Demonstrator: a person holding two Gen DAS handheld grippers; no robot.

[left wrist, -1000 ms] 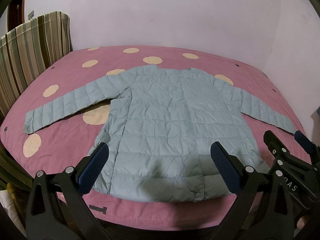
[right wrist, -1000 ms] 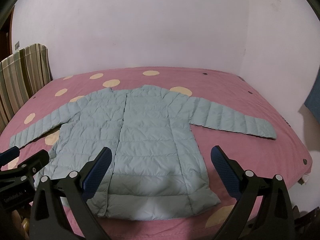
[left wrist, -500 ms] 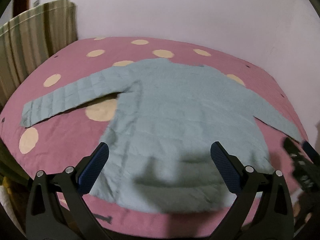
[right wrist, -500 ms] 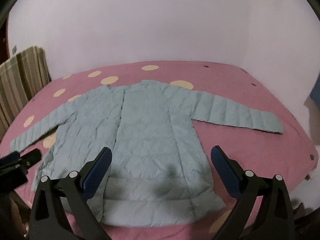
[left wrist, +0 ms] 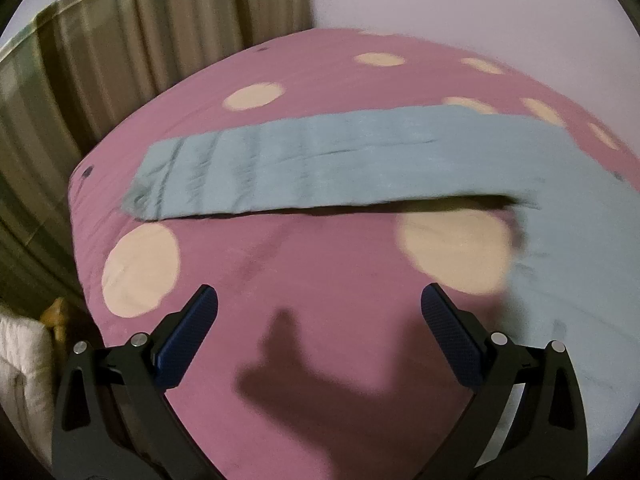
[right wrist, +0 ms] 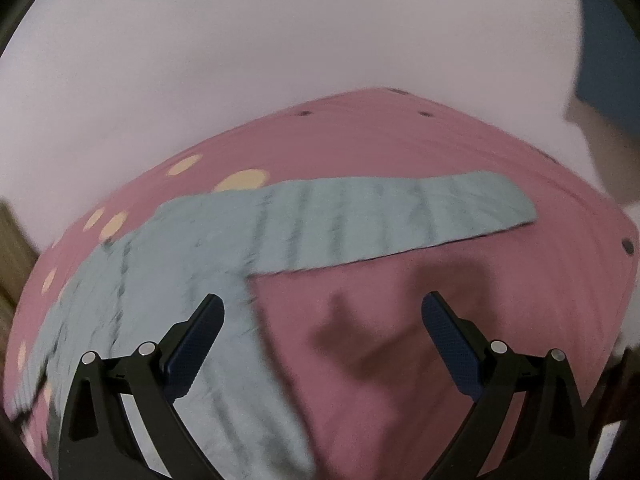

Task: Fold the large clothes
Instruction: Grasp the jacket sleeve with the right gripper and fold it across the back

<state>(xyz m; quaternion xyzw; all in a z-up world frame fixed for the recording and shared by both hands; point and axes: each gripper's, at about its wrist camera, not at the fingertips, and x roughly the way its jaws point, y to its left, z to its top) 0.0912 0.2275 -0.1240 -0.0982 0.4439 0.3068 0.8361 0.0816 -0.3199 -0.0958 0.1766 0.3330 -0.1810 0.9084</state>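
Note:
A pale blue quilted jacket lies flat on a pink bed with cream dots. In the left wrist view its left sleeve (left wrist: pixel 304 168) stretches across the bed, cuff at the left, body at the right edge. My left gripper (left wrist: pixel 318 312) is open and empty over bare bedspread, below the sleeve. In the right wrist view the right sleeve (right wrist: pixel 380 220) runs right, cuff near the bed's edge, with the jacket body (right wrist: pixel 160 300) at lower left. My right gripper (right wrist: pixel 322 316) is open and empty over bedspread below that sleeve, its left finger over the jacket's side edge.
The pink bedspread (left wrist: pixel 320 272) fills most of both views. A striped olive curtain (left wrist: pixel 100 60) hangs at the left beside the bed. A white wall (right wrist: pixel 280 40) stands behind the bed. Something white (left wrist: pixel 20 368) sits off the bed's lower left.
Both grippers have moved apart and closer to the bed: the left swung left toward the left sleeve, the right swung right toward the right sleeve. Both stay open. The jacket has not moved.

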